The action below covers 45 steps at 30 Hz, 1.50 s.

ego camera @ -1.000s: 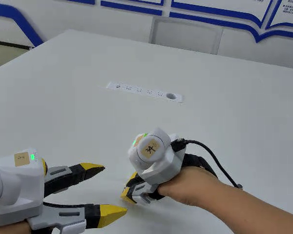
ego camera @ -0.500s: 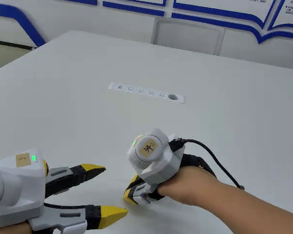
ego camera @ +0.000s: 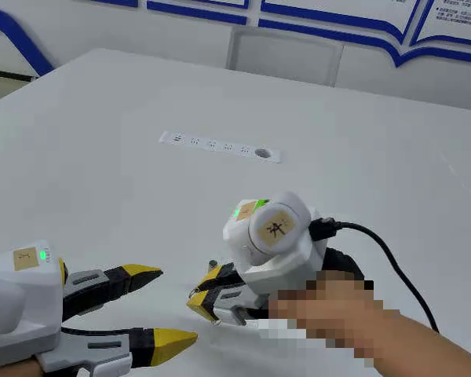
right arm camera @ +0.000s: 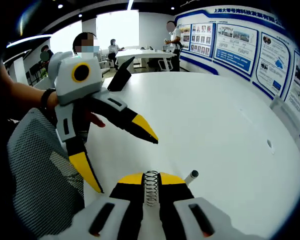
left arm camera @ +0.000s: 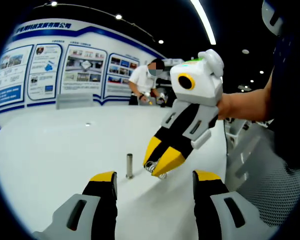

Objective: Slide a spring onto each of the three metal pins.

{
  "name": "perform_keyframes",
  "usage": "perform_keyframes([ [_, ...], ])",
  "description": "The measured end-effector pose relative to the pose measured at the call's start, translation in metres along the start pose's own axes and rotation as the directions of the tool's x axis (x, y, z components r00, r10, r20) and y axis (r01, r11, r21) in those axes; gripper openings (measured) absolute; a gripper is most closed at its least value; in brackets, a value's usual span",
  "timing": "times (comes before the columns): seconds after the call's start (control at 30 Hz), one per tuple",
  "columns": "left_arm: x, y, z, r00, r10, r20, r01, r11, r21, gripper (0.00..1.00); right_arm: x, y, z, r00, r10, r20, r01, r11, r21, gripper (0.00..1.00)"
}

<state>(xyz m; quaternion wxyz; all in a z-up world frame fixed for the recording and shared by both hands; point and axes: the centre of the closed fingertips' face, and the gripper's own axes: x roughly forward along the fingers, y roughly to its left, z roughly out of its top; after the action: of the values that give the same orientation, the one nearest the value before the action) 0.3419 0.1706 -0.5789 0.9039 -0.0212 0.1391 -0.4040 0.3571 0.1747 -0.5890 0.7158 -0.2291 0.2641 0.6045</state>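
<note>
Right claw [left arm camera: 160,161]: jaws pinched shut on a spring [right arm camera: 151,187]. The coil runs lengthwise between the yellow tips, and its lower end pokes out past them. The tips are low over the table and just beside the metal pin [left arm camera: 129,166], on its right in the left gripper view. The spring is not on the pin. I cannot tell whether the coil end touches the tabletop.

Left claw [ego camera: 158,306]: jaws spread wide with nothing between them. It sits near the pin, on my near-left side of it in the head view, with both tips aimed toward it.

Table [ego camera: 102,157]: white and flat. The pin stands on it.

Power strip [ego camera: 220,147]: white and set flush into the tabletop. It is well beyond the pin, on the side away from me.

Cable [ego camera: 392,255]: black. It leaves the back of the right claw and curves off to the right, away from the pin.

Pin: one seen, a short grey metal post standing upright on a small foot, with a bare shaft. In the right gripper view it appears just past the right jaw tip, close to the spring.

Spring: a small bright wire coil, clamped across its sides.
</note>
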Motion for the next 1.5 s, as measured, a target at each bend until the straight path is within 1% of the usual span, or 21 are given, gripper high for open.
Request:
perform_keyframes([
  [0.03, 0.000, 0.000, 0.001, 1.0000, -0.001, 0.002, 0.001, 1.000, 0.001, 0.62, -0.003, 0.002, 0.003, 0.9999, 0.003, 0.014, -0.003, 1.000, 0.010, 0.11],
  [0.13, 0.001, -0.001, 0.005, 0.9999, -0.005, 0.013, 0.006, 1.000, -0.002, 0.60, -0.011, 0.007, 0.019, 0.9968, 0.009, 0.079, -0.012, 0.999, 0.033, 0.11],
  [0.23, 0.002, -0.002, 0.008, 0.9998, -0.010, 0.018, 0.010, 1.000, -0.009, 0.57, -0.016, 0.011, 0.029, 0.9929, 0.012, 0.118, -0.017, 0.999, 0.044, 0.11],
  [0.4, 0.003, -0.005, 0.010, 0.9995, -0.027, 0.016, 0.027, 1.000, -0.014, 0.51, -0.019, 0.017, 0.038, 0.9866, 0.024, 0.162, -0.033, 0.998, 0.053, 0.11],
  [0.57, 0.006, -0.009, 0.014, 0.9986, -0.046, 0.026, 0.046, 0.998, -0.033, 0.43, -0.018, 0.024, 0.045, 0.9797, 0.040, 0.196, -0.053, 0.997, 0.060, 0.11],
  [0.63, 0.007, -0.011, 0.013, 0.9984, -0.052, 0.022, 0.053, 0.998, -0.035, 0.39, -0.018, 0.025, 0.045, 0.9792, 0.043, 0.198, -0.055, 0.997, 0.057, 0.11],
  [0.77, 0.008, -0.014, 0.012, 0.9975, -0.069, 0.017, 0.070, 0.997, -0.037, 0.27, -0.018, 0.026, 0.044, 0.9790, 0.046, 0.198, -0.058, 0.997, 0.054, 0.11],
  [0.87, 0.009, -0.015, 0.010, 0.9969, -0.077, 0.012, 0.078, 0.997, -0.030, 0.18, -0.018, 0.025, 0.042, 0.9797, 0.046, 0.195, -0.057, 0.997, 0.055, 0.11],
  [0.97, 0.010, -0.017, 0.008, 0.9960, -0.089, -0.001, 0.089, 0.996, -0.021, 0.13, -0.019, 0.023, 0.040, 0.9806, 0.041, 0.192, -0.052, 0.997, 0.054, 0.11],
  [1.1, 0.010, -0.016, 0.007, 0.9964, -0.084, -0.007, 0.084, 0.996, -0.010, 0.12, -0.020, 0.022, 0.039, 0.9819, 0.038, 0.185, -0.048, 0.998, 0.051, 0.11],
  [1.37, 0.008, -0.009, 0.006, 0.9979, -0.062, -0.016, 0.063, 0.998, 0.017, 0.11, -0.024, 0.018, 0.036, 0.9841, 0.026, 0.176, -0.034, 0.999, 0.042, 0.11],
  [1.5, 0.006, -0.007, 0.007, 0.9984, -0.055, -0.012, 0.055, 0.998, 0.019, 0.12, -0.025, 0.018, 0.035, 0.9852, 0.020, 0.170, -0.026, 0.999, 0.033, 0.11],
])
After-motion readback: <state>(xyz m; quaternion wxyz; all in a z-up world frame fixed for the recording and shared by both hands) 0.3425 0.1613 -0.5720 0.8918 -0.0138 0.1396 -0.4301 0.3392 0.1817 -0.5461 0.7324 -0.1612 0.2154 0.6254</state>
